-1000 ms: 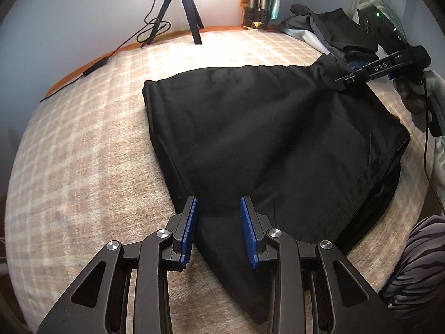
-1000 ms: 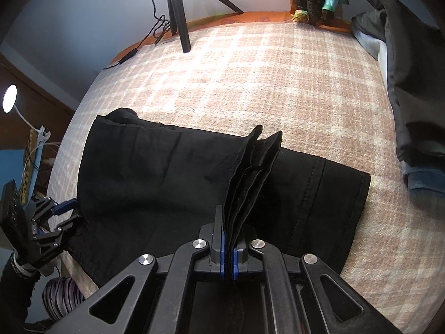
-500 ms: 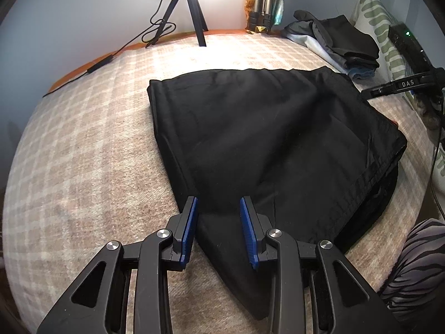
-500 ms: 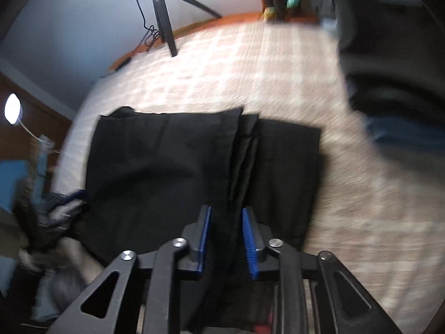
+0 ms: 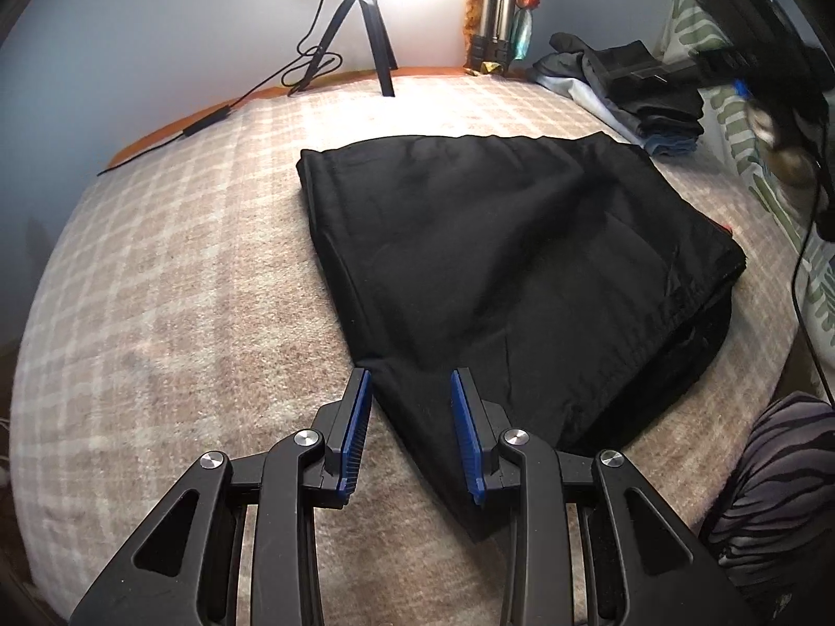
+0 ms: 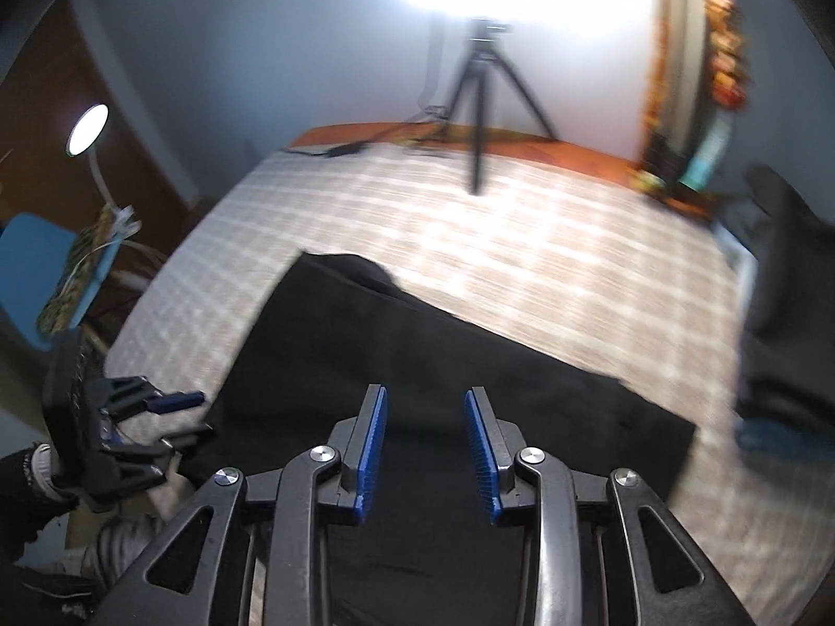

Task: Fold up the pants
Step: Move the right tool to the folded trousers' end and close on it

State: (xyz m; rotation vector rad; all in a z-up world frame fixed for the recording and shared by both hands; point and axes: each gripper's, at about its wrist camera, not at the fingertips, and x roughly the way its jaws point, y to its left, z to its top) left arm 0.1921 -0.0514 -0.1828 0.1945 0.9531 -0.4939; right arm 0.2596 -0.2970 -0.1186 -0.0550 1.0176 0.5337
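No writing or brand mark can be read in either view; the green-lit dark device at the top right edge of the left wrist view is cut off and too blurred to make out. The whole right wrist view is smeared by motion, so cloth edges and the room behind are soft.

The left hand-held gripper (image 5: 409, 430) has its blue-padded fingers apart, with nothing between them. The near left corner of the folded black pants (image 5: 501, 281) lies just ahead of and between its fingertips, and the pants spread away forward and to the right on the plaid bedspread (image 5: 172, 302). The lower layers of the fold show only as a dark edge along the right side. A small red patch shows at the far right edge of the pants; what it is cannot be told.

The right hand-held gripper (image 6: 425, 448) also has its fingers spread apart and holds nothing; the pants (image 6: 433, 360) lie below and ahead of it, running under its frame.

Far ahead of the left hand-held gripper a tripod (image 5: 368, 36) stands at the bed's edge under a bright glare. Ahead to the right sits a stack of folded clothes (image 5: 642, 88), partly cut by a dark blurred shape.
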